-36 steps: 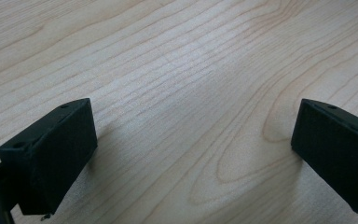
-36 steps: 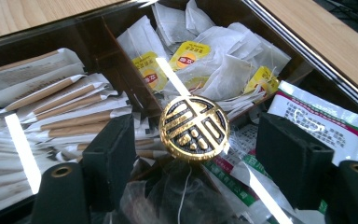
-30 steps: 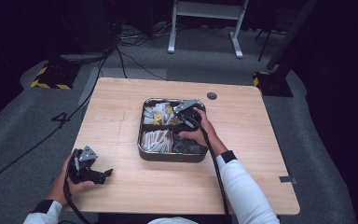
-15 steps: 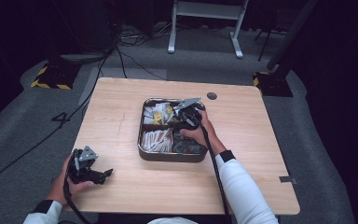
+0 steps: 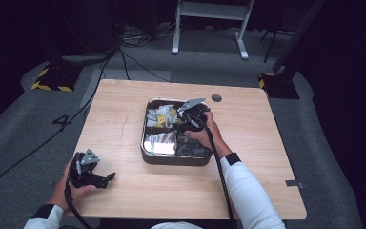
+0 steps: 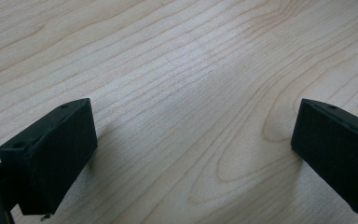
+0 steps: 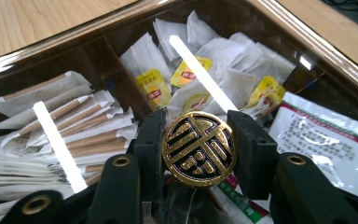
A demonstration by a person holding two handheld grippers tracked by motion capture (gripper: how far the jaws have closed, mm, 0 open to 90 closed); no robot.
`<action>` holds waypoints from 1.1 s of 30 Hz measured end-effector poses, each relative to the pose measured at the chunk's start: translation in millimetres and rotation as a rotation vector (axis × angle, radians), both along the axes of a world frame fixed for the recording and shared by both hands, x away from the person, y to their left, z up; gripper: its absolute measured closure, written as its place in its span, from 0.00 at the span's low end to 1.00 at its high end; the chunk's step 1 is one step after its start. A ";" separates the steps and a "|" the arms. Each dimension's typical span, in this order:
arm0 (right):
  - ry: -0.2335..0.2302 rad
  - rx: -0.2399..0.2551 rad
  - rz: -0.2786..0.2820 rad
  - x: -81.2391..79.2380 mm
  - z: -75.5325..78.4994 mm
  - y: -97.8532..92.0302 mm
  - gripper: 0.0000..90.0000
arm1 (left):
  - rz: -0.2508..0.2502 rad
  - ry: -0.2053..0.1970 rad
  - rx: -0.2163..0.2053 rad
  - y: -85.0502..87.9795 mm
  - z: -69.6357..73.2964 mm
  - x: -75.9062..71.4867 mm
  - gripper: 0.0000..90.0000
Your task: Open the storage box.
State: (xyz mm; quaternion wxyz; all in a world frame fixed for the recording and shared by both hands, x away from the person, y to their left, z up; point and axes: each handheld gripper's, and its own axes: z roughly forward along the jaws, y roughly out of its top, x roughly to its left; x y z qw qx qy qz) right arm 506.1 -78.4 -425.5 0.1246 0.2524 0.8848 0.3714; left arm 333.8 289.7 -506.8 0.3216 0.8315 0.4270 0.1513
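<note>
A dark metal box (image 5: 171,160) with compartments sits mid-table under a clear lid. The lid's round black-and-gold knob (image 7: 199,148) stands at its centre. My right gripper (image 7: 196,122) reaches down over the box (image 7: 307,42), and its jaws have just been closing. Both pads (image 7: 150,144) now press on the knob's sides. In the high view the right gripper (image 5: 189,116) hovers over the box's far right part. My left gripper (image 5: 106,177) rests near the front left table corner. The left gripper (image 6: 193,140) is open, with bare wood between its jaws.
Under the lid lie tea bags with yellow tags (image 7: 154,91), paper sticks (image 7: 74,121) and a foil packet (image 7: 321,144). The wooden table (image 5: 267,143) has a round grommet (image 5: 216,98) behind the box. Cables and a white stand (image 5: 209,9) are on the floor beyond.
</note>
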 end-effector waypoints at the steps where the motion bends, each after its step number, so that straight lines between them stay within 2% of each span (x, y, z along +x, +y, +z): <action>1: -0.002 0.006 -0.002 -0.4 2.3 -0.7 0.66 | 0.000 0.000 0.000 0.0 0.0 0.0 0.00; 4: -0.009 0.016 -0.003 -2.0 8.8 -3.2 0.66 | 0.000 0.000 0.000 0.0 0.0 0.0 0.00; 8: -0.026 0.004 -0.007 -4.3 13.5 -3.6 0.66 | 0.000 0.000 0.000 0.0 0.0 0.0 0.00; 24: -0.035 -0.017 -0.004 -6.2 30.7 -11.0 0.66 | 0.000 0.000 0.000 0.0 0.0 0.0 0.00; 29: -0.045 -0.021 -0.018 -6.9 34.2 -18.6 0.66 | 0.000 0.000 0.000 0.0 0.0 0.0 0.00; 33: -0.044 -0.003 -0.031 -8.0 35.5 -28.3 0.66 | 0.000 0.000 0.000 0.0 0.0 0.0 0.00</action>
